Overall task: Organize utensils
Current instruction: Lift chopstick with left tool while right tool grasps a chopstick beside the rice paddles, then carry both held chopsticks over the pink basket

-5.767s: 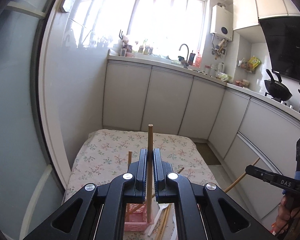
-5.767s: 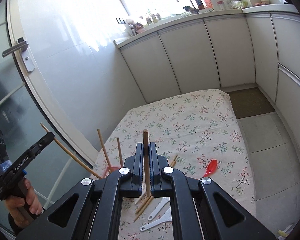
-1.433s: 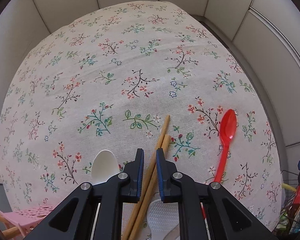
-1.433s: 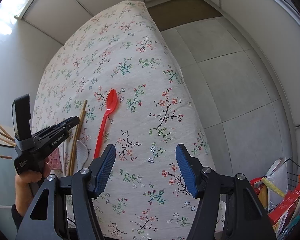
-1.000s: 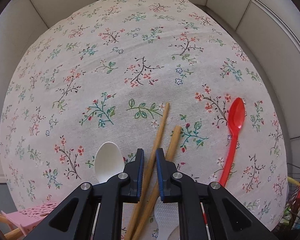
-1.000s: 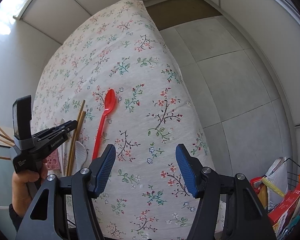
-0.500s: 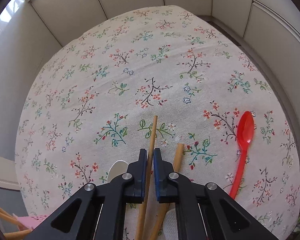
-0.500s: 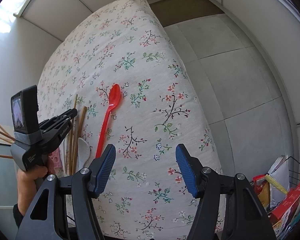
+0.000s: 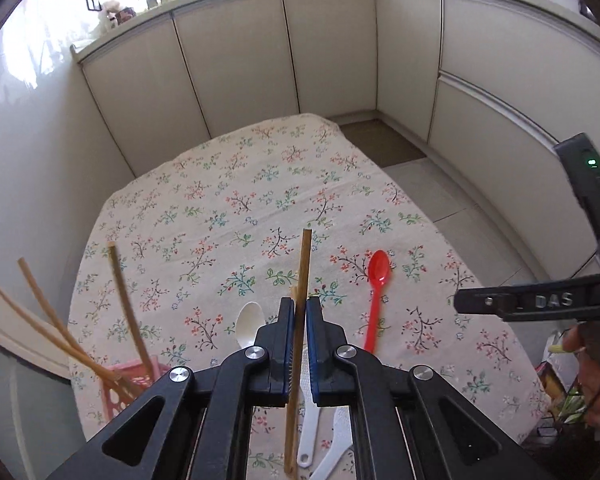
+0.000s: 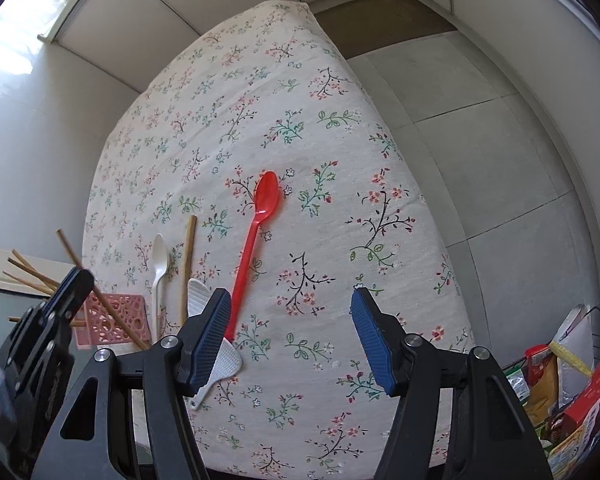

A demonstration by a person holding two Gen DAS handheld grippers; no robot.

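Note:
My left gripper (image 9: 300, 314) is shut on a wooden chopstick (image 9: 304, 264) and holds it in the air above the flowered tablecloth (image 9: 236, 200). In the right wrist view the left gripper (image 10: 74, 280) hangs over the pink basket (image 10: 116, 320), where several chopsticks (image 9: 52, 324) stand. On the cloth lie one more chopstick (image 10: 188, 260), a white spoon (image 10: 160, 264), a red spoon (image 10: 256, 232) and white rice paddles (image 10: 198, 292). My right gripper (image 10: 290, 320) stands open over the cloth with nothing between its fingers.
A wire basket (image 10: 572, 380) full of food packets stands on the floor at the lower right. The table's right edge drops to a grey tiled floor (image 10: 480, 140). White cabinets (image 9: 332, 48) line the far side.
The left gripper closed on one chopstick and lifted it off the cloth, and its view tilted up toward the cabinets. The right gripper stayed open and barely moved.

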